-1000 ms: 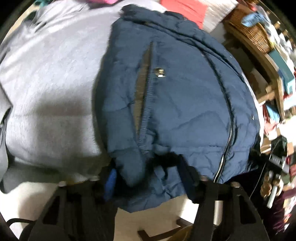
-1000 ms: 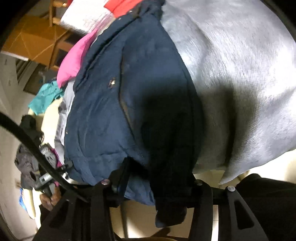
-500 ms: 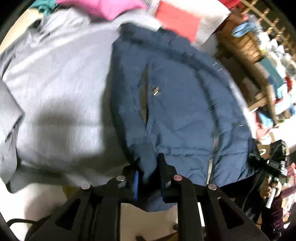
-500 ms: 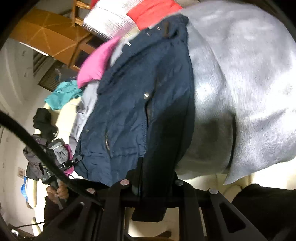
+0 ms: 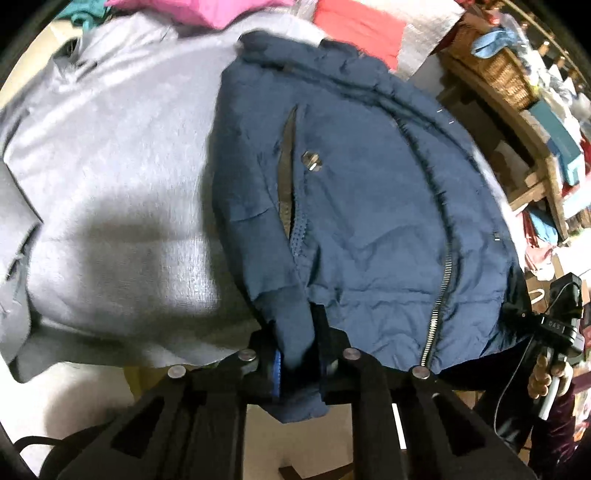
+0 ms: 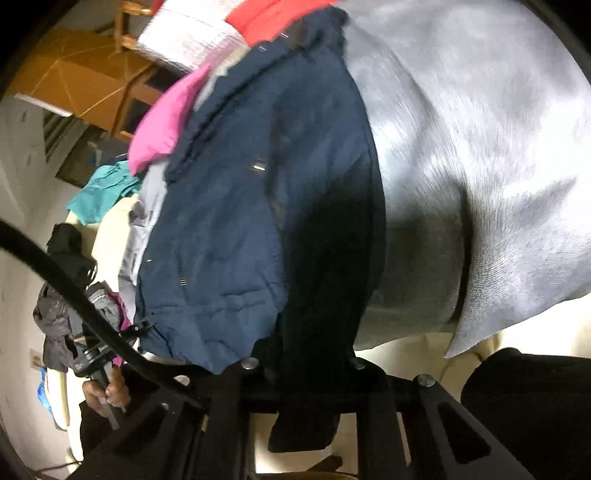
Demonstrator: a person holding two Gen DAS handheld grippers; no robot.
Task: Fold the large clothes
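Note:
A navy blue quilted jacket lies on top of a grey sweater, zipper and pocket slit facing up. My left gripper is shut on the jacket's near hem, left of the zipper. In the right wrist view the same jacket fills the middle with the grey sweater to its right. My right gripper is shut on the dark hem edge of the jacket, which hangs down between the fingers. Each view shows the other gripper held in a hand at the jacket's far hem corner.
Pink and red clothes lie at the far side. A wooden shelf with a wicker basket stands at right. Teal cloth and dark garments lie at left of the right wrist view. Cream surface shows under the hem.
Both grippers closed from open onto the jacket's near hem. The views have pulled back slightly, with the hem now lifted and hanging through the fingers.

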